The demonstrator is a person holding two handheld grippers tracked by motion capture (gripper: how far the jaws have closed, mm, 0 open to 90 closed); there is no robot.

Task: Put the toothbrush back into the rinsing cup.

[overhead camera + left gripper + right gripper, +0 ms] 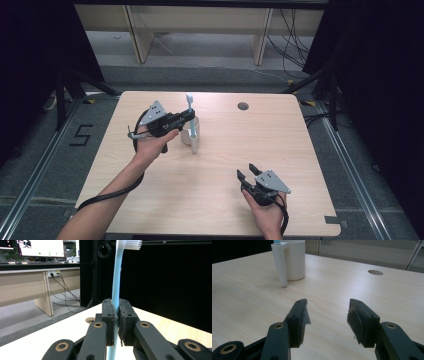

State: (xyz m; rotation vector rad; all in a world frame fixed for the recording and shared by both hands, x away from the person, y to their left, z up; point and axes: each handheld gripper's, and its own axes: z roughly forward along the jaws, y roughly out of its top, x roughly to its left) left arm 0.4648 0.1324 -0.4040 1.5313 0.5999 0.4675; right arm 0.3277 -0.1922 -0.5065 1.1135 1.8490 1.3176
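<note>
A light blue toothbrush point(116, 282) with white bristles stands upright, and my left gripper point(117, 322) is shut on its handle. From above, the toothbrush point(190, 114) rises out of a white cup point(192, 134) on the left half of the table, with my left gripper point(186, 119) gripping it just above the cup. The white cup point(293, 261) has a narrow side tube, and the blue handle end pokes into the top of it. My right gripper point(248, 172) rests near the front right, open and empty; its black jaws stand wide apart in the right gripper view point(328, 315).
The light wood table point(215, 200) has a round cable hole point(243, 106) at the back. Dark curtains and stands flank both sides. A desk frame and cables lie on the floor beyond the far edge.
</note>
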